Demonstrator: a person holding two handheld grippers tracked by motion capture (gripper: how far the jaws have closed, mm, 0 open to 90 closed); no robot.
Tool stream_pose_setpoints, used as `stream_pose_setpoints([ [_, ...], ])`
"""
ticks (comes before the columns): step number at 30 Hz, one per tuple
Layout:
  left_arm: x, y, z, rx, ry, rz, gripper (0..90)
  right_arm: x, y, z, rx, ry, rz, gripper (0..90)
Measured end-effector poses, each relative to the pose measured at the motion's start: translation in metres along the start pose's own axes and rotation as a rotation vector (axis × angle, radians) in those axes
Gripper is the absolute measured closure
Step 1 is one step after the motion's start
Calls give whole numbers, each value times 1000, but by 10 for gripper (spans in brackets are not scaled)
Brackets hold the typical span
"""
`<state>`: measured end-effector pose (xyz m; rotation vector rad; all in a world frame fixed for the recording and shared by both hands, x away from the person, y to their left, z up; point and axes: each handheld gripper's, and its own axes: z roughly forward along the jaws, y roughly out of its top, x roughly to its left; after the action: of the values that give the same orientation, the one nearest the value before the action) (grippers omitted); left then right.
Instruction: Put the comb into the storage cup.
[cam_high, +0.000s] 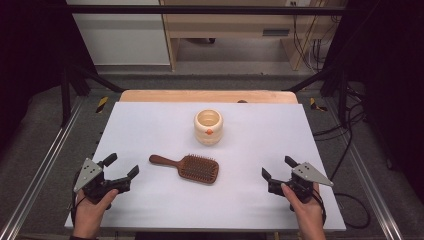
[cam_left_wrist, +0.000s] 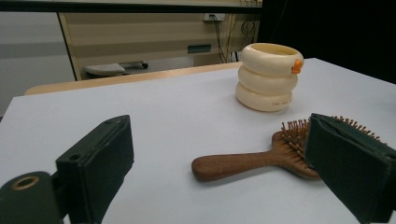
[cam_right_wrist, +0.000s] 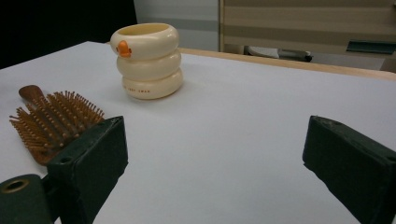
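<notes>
Wooden hairbrush (cam_high: 187, 167) lies bristles-up on the white table (cam_high: 150, 125), just in front of the cream ringed cup (cam_high: 208, 127). Left gripper (cam_high: 121, 168), jaws apart, sits left of the brush handle, not touching. Right gripper (cam_high: 279, 170), jaws apart, sits well right of the brush head.

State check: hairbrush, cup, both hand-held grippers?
Hairbrush: flat on the table, bristles up, handle toward the left hand-held gripper, untouched.
Cup: upright, open top, apart from the hairbrush; contents cannot be told.
Left hand-held gripper: jaws open, holding nothing.
Right hand-held gripper: jaws open, holding nothing.
</notes>
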<state>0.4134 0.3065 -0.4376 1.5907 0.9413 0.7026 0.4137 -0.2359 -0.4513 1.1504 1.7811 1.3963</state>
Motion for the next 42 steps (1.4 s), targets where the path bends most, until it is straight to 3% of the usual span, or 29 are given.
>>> stream_pose_setpoints([
  [19,-12,0,8,40,-31,2,179,4,-1,4,16,21,-7,68],
  [30,-15,4,24,66,-62,2,466,6,-1,6,22,29,-9,70],
  [39,-20,9,54,156,-110,21,737,9,-1,8,31,46,-24,70],
  [42,-23,11,64,184,-126,43,779,10,-1,8,31,51,-25,70],
])
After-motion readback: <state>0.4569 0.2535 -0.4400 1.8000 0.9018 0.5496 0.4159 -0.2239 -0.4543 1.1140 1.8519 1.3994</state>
